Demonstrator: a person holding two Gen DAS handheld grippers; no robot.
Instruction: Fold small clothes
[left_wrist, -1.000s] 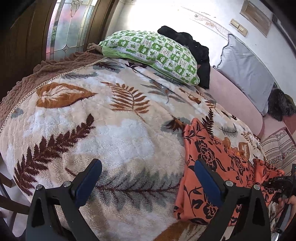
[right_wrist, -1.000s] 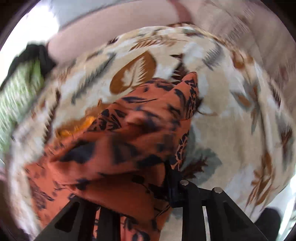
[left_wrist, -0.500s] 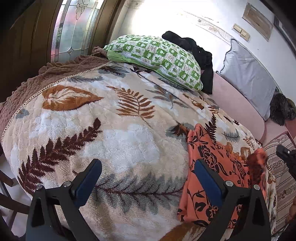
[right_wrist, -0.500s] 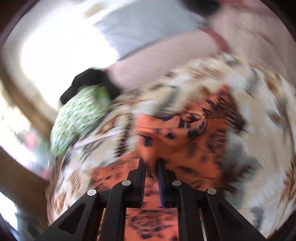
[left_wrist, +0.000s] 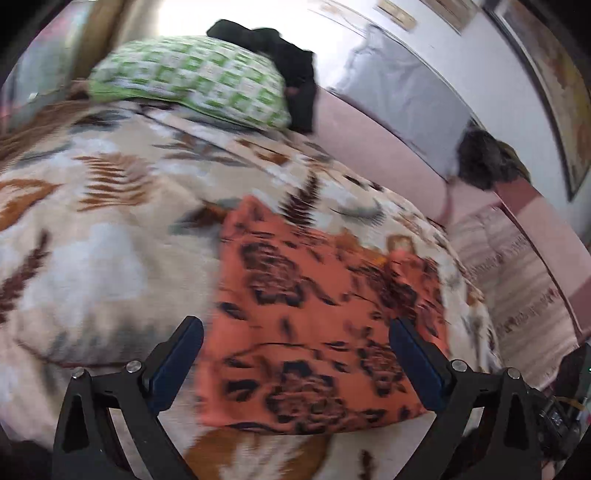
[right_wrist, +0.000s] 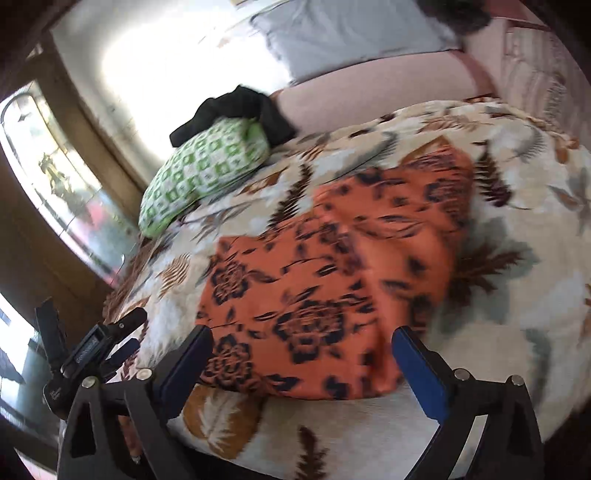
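Hovering over cloth, both tools gaping.
Your right gripper has just been opening, empty; left gripper apart. Risk: fleecy blanket snags, fold loosens.

A leaf-patterned blanket covers the bed beside a bright, blurred, perhaps stained-glass window.

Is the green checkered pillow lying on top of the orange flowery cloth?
No, the green pillow lies apart from the orange cloth, farther up the leaf-patterned blanket.
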